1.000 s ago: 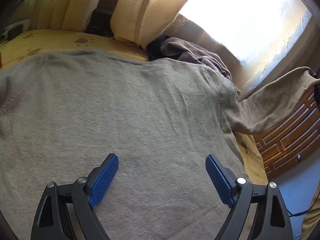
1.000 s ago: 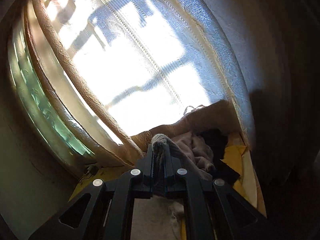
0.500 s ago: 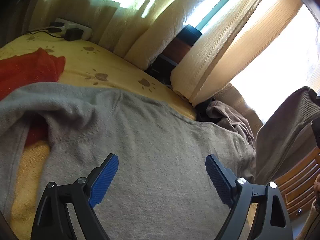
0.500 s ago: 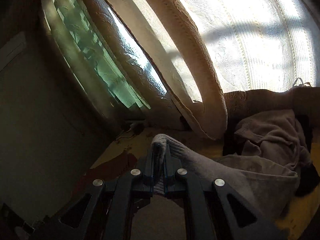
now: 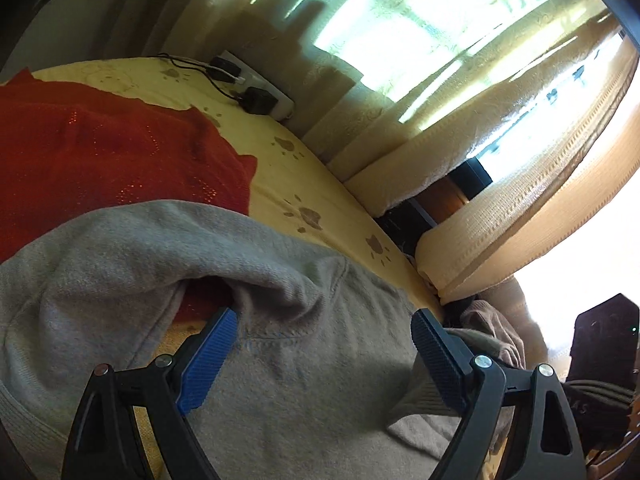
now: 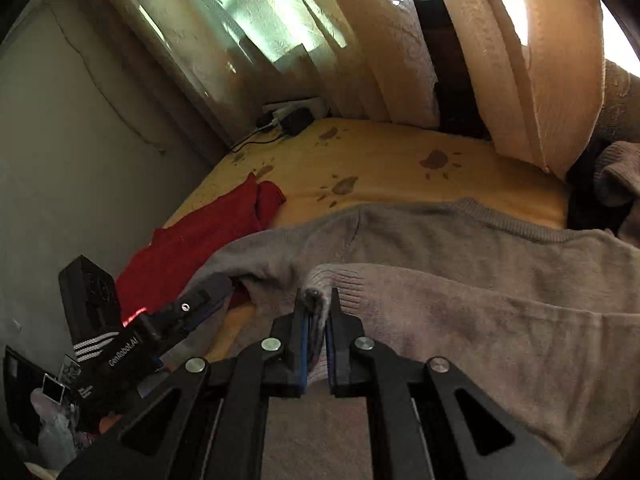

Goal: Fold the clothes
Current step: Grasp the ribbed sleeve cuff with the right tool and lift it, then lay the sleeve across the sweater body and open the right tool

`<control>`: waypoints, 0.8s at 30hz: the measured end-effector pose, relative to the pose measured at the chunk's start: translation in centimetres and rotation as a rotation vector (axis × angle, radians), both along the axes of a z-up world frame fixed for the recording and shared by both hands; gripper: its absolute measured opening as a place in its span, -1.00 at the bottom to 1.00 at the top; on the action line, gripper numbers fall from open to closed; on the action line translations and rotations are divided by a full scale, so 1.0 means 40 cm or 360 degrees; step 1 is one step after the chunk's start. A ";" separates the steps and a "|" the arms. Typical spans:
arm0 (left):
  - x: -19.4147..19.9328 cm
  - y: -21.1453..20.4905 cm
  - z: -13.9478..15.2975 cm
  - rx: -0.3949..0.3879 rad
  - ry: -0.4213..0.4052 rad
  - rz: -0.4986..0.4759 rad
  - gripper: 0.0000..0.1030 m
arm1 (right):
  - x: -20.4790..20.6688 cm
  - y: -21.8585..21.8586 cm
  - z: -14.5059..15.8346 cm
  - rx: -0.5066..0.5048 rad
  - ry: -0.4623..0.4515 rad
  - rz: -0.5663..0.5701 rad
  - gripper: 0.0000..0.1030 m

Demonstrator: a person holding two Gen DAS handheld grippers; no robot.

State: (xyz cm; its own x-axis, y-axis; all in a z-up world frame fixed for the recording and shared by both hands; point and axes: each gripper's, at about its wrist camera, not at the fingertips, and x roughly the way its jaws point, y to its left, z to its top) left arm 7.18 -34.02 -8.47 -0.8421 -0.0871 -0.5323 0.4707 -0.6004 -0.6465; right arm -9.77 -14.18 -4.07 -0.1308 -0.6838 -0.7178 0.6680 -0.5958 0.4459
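Grey sweater [image 5: 304,364] spread on the yellow bedsheet [image 5: 280,184] — one cuff held, other gripper idle.

Right gripper [image 6: 316,320]: jaws pressed together, pinching the ribbed sleeve cuff [image 6: 340,280], sleeve laid over the body, cuff end toward 11 o'clock in its view. Sweater's long axis appears to run 9 to 3 there, though the edges are cropped. Left gripper [image 5: 320,344]: jaws spread wide, gripping nothing — poised low over the sweater body, fingers toward 12 o'clock. Red garment [image 5: 104,152] lies at 10 o'clock, partly under the sweater.
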 end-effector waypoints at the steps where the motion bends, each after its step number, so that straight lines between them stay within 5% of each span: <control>1: 0.002 -0.004 -0.002 0.0002 -0.0004 0.0016 0.76 | -0.007 -0.013 -0.020 0.0010 -0.0033 0.0034 -0.55; 3: -0.002 -0.005 -0.006 -0.0013 -0.0021 0.0017 0.76 | -0.014 -0.025 -0.041 0.0030 -0.0035 0.0061 0.42; 5: -0.013 -0.001 -0.010 -0.0046 -0.0053 -0.0004 0.76 | -0.012 -0.014 -0.039 0.0012 0.0024 0.0039 0.70; 9: -0.041 0.014 -0.025 -0.0092 -0.0134 -0.0068 0.76 | -0.005 0.089 0.025 -0.0134 0.0132 -0.0104 0.70; 14: -0.076 0.018 -0.072 0.0104 -0.0142 -0.0230 0.76 | 0.024 0.291 0.043 -0.0187 0.0175 -0.0353 0.70; 18: -0.101 0.027 -0.107 0.0310 -0.0186 -0.0359 0.76 | 0.076 0.439 -0.015 -0.0130 0.0131 -0.0510 0.70; 24: -0.108 0.040 -0.098 0.0355 -0.0238 -0.0407 0.76 | 0.149 0.583 -0.107 -0.0177 0.0009 -0.0667 0.70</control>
